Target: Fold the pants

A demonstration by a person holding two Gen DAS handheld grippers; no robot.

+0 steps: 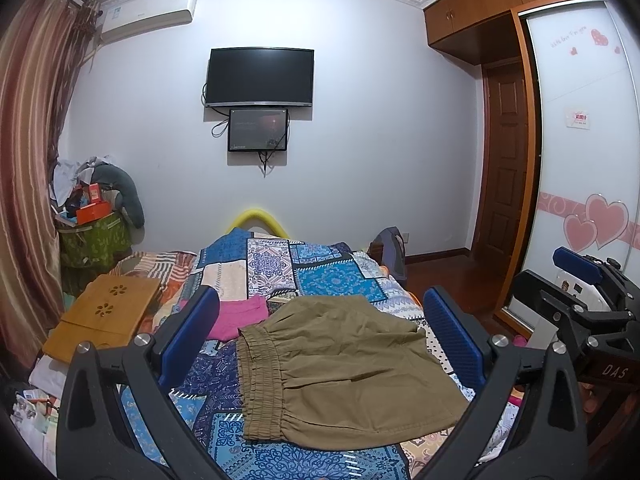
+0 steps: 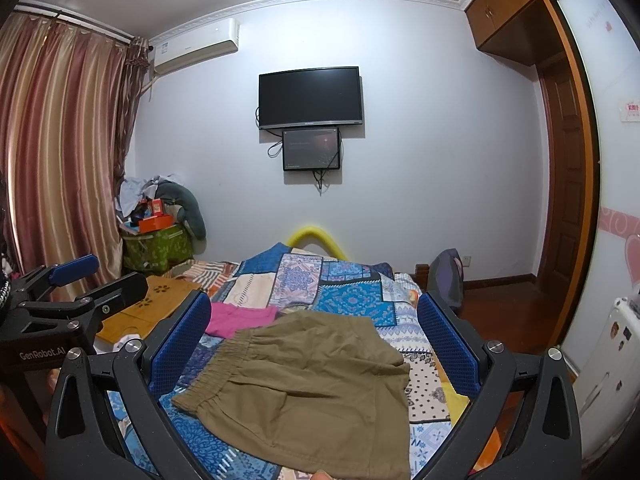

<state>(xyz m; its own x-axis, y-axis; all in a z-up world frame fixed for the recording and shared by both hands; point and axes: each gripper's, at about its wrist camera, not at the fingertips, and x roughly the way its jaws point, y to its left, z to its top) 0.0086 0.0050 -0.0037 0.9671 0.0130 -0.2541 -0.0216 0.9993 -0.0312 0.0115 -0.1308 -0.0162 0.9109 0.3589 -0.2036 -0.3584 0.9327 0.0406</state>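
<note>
Lying flat on the patchwork bedspread, khaki pants, elastic waistband toward nine o'clock, legs toward three. At eleven o'clock, touching, a pink garment. Above the pants, left gripper and right gripper, jaws spread wide, nothing held. Beyond, at ten o'clock, a wooden lap tray.

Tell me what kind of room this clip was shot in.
A bedroom, most likely: a bed under a patchwork quilt, a wardrobe with a sliding door, and a TV on the wall. Khaki pants lie on the quilt.
</note>
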